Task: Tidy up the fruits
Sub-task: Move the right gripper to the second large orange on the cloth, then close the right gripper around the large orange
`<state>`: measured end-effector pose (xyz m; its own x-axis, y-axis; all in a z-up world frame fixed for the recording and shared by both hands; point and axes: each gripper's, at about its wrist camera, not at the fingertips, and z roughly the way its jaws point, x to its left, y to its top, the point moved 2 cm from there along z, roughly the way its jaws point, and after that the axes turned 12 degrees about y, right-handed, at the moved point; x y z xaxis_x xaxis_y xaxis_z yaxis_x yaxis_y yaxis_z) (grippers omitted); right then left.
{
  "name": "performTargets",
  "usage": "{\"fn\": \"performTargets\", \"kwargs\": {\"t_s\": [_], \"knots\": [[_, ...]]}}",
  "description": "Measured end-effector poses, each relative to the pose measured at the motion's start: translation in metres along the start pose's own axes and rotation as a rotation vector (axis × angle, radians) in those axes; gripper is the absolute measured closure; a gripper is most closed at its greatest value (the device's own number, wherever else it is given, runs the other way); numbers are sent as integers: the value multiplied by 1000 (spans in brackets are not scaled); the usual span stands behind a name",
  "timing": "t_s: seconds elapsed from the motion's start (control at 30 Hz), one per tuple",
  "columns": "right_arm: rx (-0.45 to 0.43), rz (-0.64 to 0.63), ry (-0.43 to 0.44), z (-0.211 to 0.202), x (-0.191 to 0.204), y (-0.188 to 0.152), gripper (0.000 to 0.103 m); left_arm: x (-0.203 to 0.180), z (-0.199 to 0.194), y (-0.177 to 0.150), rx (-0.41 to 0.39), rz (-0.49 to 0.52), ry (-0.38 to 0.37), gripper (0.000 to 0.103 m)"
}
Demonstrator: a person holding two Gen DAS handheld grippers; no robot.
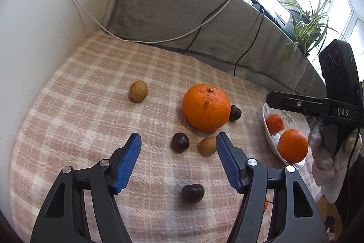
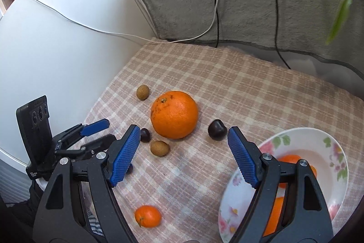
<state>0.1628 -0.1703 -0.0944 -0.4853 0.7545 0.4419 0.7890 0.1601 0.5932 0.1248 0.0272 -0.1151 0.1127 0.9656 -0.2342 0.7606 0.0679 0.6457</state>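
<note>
The left gripper is angled down over the checked cloth, jaws apart and holding nothing; a dark cherry and a brown longan lie between its tips, and another cherry sits nearer the camera. The right gripper also stands apart and bare, above the flowered bowl at 4 o'clock, which holds oranges. From it, the large orange rests at 12 o'clock, a cherry just beside it at 1, and a small mandarin at 7. A white wall borders the cloth at 9 o'clock; a grey towel with draped cables rises behind. Bare cloth lies beyond the orange.
</note>
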Motion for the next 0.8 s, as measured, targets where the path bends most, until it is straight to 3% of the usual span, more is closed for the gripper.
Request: {"fn": "performTargets", "kwargs": {"t_s": [0.47, 0.8], "knots": [[91, 48, 61, 52, -11, 24, 21, -32, 36, 13, 64, 48, -82, 40], [135, 58, 83, 73, -16, 27, 21, -37, 49, 18, 97, 36, -106, 49]]}}
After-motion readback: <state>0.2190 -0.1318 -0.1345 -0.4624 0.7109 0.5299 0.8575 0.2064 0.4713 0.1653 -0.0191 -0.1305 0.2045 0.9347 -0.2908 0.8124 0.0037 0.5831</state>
